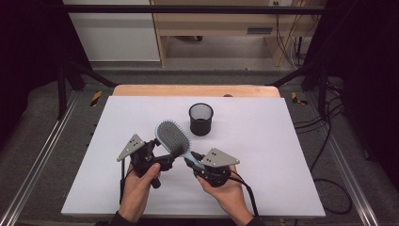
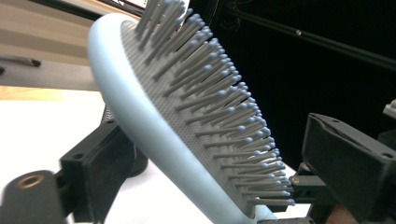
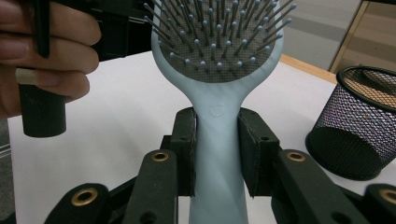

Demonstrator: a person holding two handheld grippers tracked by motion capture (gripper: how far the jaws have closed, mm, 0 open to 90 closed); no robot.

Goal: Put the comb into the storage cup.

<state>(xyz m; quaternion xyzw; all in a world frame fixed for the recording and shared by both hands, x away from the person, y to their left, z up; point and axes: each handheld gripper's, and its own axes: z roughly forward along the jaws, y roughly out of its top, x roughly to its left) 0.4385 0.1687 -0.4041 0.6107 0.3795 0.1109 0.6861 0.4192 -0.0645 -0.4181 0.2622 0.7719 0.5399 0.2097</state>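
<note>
A light-blue hairbrush (image 1: 172, 136) with grey bristles is held up over the white table top (image 1: 282, 155), head tilted toward the left. My right gripper (image 1: 192, 161) is shut on its handle; in the right gripper view (image 3: 218, 154) both pads press the handle's sides just below the head (image 3: 219, 42). My left gripper (image 1: 170, 155) reaches in from the left. In the left gripper view (image 2: 224, 172) the brush head (image 2: 187, 116) stands between its jaws: one jaw sits by the brush's back, while the other stands a little clear of the bristle tips.
A black mesh cup (image 1: 201, 119) stands upright behind the brush near the table's middle, and appears at the right of the right gripper view (image 3: 357, 135). A wooden strip (image 1: 197, 90) runs along the far edge. Metal rails and cables flank the table.
</note>
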